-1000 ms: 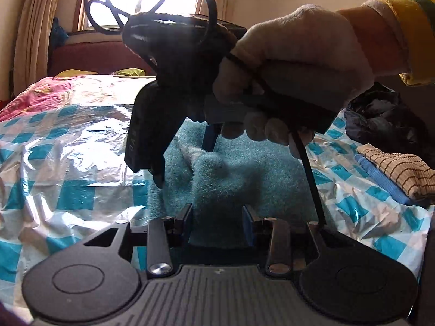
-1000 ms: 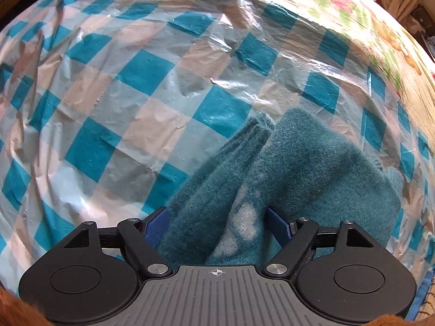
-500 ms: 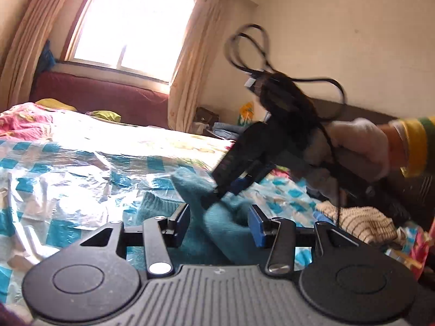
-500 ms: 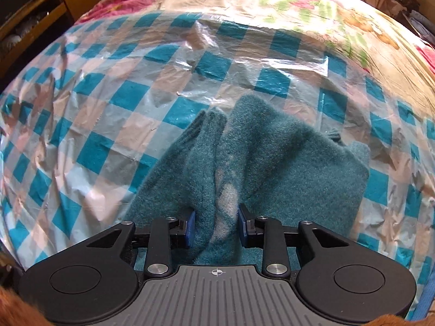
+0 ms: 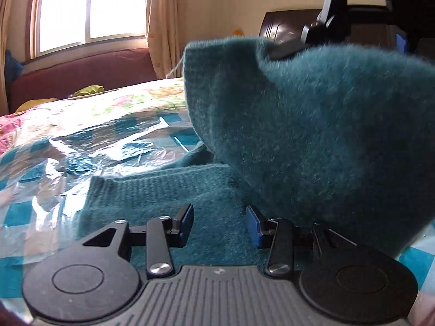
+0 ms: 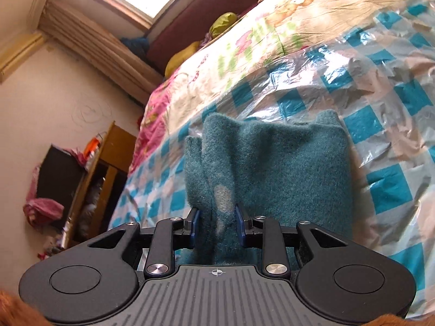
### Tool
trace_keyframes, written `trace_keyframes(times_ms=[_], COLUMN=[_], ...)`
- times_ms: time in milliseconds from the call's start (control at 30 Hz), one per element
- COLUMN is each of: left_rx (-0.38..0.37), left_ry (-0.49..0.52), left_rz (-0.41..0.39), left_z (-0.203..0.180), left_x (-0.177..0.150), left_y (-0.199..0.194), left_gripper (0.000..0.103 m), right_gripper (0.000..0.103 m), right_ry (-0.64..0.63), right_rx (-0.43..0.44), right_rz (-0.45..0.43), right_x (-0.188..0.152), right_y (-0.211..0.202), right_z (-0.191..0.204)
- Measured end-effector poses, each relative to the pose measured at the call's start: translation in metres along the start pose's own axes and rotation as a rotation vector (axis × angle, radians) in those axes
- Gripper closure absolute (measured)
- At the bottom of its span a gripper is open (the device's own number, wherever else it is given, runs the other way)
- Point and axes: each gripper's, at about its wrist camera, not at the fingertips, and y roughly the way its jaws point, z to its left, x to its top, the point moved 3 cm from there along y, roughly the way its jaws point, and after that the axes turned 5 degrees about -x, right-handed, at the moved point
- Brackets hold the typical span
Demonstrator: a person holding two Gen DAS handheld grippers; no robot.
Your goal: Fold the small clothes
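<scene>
No legible brand, label or writing appears on either tool or on the garment. The right claw (image 6: pixel 216 224) is tilted steeply, its view taking in the window and wall at the far left, and its blue-padded fingers (image 6: pixel 194 224) are pinched narrow on a bunched fold of the fuzzy teal knitted garment (image 6: pixel 272 174), which hangs away from the claw over the bed. A pale worn patch on the knit sits just ahead of the pads. In the left wrist view, the left claw (image 5: pixel 220 224) is held low and level, near the bed surface, its fingers spread wide with nothing between them; a flat part of the same teal garment (image 5: pixel 168 193), showing a ribbed hem, lies directly under and ahead of it. The lifted portion rises at the right of that view, where part of the right tool's black body is seen at the top. The garment rests on a crinkled blue-and-white checked plastic sheet (image 6: pixel 386 87) covering the floral bedspread (image 6: pixel 258 35).
</scene>
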Motion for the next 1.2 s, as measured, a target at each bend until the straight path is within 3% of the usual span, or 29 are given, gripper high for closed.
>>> trace_keyframes(times_ms=[100,233,267,300,367,400,467,533,567,600,667,767,967,1100,1167,1200], left_rx=[-0.039,-0.054,-0.065,-0.077,-0.077,-0.077,-0.077,-0.071,-0.068,-0.061,-0.049,-0.037,-0.021,-0.016,-0.025,-0.028], left_ry=[0.015,0.056,0.05,0.033,-0.009,-0.019,-0.023,-0.021,-0.018,-0.012,0.003,0.035,0.131,0.192,0.207,0.214], left_rz=[0.043,0.086,0.081,0.079,0.083,0.088,0.08,0.07,0.062,0.057,0.045,0.044,0.039,0.039,0.042,0.044], left_z=[-0.012,-0.021,-0.019,-0.015,-0.006,-0.003,-0.002,-0.006,-0.008,-0.011,-0.017,-0.025,-0.041,-0.055,-0.06,-0.061], left_x=[0.006,0.005,0.004,0.004,0.003,0.001,-0.004,-0.007,-0.009,-0.012,-0.018,-0.024,-0.031,-0.036,-0.037,-0.038], left_y=[0.029,0.05,0.048,0.045,0.039,0.037,0.034,0.03,0.026,0.023,0.016,0.013,0.011,0.008,0.005,0.004], left_gripper=[0.06,0.06,0.06,0.06,0.06,0.06,0.06,0.06,0.06,0.06,0.06,0.06,0.06,0.06,0.06,0.06], right_gripper=[0.076,0.08,0.082,0.099,0.101,0.101,0.096,0.093,0.078,0.046,0.015,0.016,0.016,0.016,0.017,0.018], right_ry=[0.129,0.227,0.252,0.27,0.285,0.262,0.101,-0.032,-0.094,-0.142,-0.261,-0.46,-0.775,-0.827,-0.881,-0.9], right_rx=[0.113,0.241,0.271,0.301,0.388,0.367,0.205,0.078,0.011,-0.042,-0.139,-0.272,-0.513,-0.588,-0.639,-0.705], right_rz=[-0.046,-0.029,-0.021,-0.017,0.002,0.003,-0.04,-0.022,0.004,0.03,0.088,0.158,0.471,0.568,0.561,0.544], right_x=[0.001,-0.003,-0.005,-0.006,-0.004,-0.003,0.0,0.001,0.001,0.003,0.002,-0.004,-0.045,-0.058,-0.056,-0.052], right_y=[-0.009,0.01,0.016,0.023,0.032,0.034,0.029,0.024,0.021,0.023,0.03,0.056,0.131,0.163,0.176,0.181], right_z=[-0.026,-0.035,-0.034,-0.032,-0.026,-0.021,-0.007,0.007,0.015,0.021,0.041,0.08,0.125,0.13,0.127,0.118])
